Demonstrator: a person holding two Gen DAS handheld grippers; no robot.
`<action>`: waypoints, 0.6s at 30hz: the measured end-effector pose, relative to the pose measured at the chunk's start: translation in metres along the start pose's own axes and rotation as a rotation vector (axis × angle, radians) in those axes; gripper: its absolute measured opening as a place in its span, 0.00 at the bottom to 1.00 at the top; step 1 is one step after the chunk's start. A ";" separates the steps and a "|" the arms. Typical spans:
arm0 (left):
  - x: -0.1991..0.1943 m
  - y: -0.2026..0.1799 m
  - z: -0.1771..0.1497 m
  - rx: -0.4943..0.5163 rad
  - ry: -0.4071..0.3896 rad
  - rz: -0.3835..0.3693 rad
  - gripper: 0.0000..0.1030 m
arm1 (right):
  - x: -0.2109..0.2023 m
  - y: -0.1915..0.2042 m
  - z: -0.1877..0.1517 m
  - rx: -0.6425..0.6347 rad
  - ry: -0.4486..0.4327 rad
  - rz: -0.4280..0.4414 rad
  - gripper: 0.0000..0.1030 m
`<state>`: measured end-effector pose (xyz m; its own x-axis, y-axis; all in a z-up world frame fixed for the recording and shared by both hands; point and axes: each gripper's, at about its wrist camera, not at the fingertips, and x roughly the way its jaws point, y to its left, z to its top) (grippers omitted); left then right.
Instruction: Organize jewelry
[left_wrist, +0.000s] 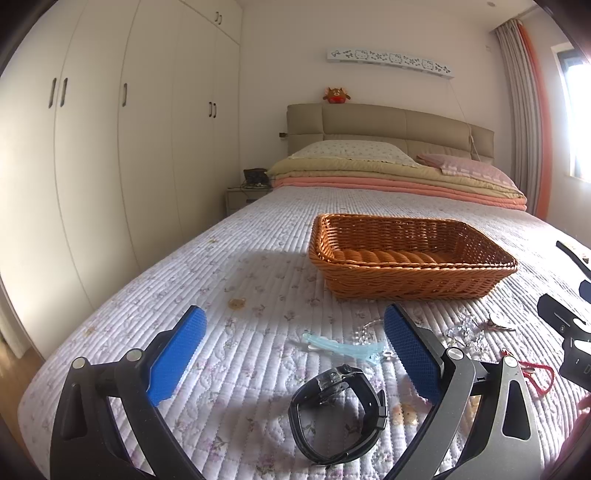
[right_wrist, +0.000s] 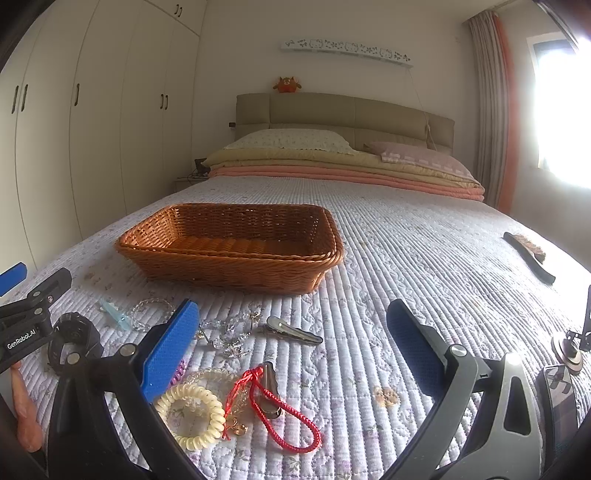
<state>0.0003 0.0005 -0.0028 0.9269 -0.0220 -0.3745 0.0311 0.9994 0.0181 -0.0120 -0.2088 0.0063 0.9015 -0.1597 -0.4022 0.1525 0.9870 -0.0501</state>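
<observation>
Left wrist view shows the left gripper spread wide over the quilted bedspread, holding nothing, with a black watch lying between its blue pads and low in the frame, which suggests the watch is the piece being lined up for the next pick. Just past the watch lies a pale blue hair clip, and to its right a tangle of clear bead bracelets. On the right wrist view the right gripper is likewise fully open and empty, hovering over its own share of the clutter: a cream coil hair tie touching a red braided cord, which lies across a small metal clip, and farther on a dark silver hair clip. All the pieces are scattered loose along the near edge of the bed, within easy reach of both tools. Beyond them sits the wicker basket, apparently empty, placed squarely ahead of both grippers so either can drop into it; I judge the sorting has not yet begun. A dark brush lies well apart on the right, and folded blankets are stacked by the headboard.
</observation>
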 end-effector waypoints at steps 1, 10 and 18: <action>0.000 0.000 0.000 0.000 -0.001 -0.004 0.91 | 0.000 0.000 0.000 0.001 0.001 0.001 0.94; -0.004 0.000 -0.001 -0.003 -0.010 -0.018 0.91 | 0.002 -0.001 0.000 0.007 0.009 0.004 0.94; -0.004 0.001 0.000 -0.002 -0.012 -0.023 0.91 | 0.003 -0.001 0.000 0.006 0.012 0.002 0.94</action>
<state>-0.0035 0.0013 -0.0011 0.9303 -0.0455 -0.3640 0.0519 0.9986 0.0079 -0.0096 -0.2106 0.0052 0.8970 -0.1576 -0.4130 0.1534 0.9872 -0.0435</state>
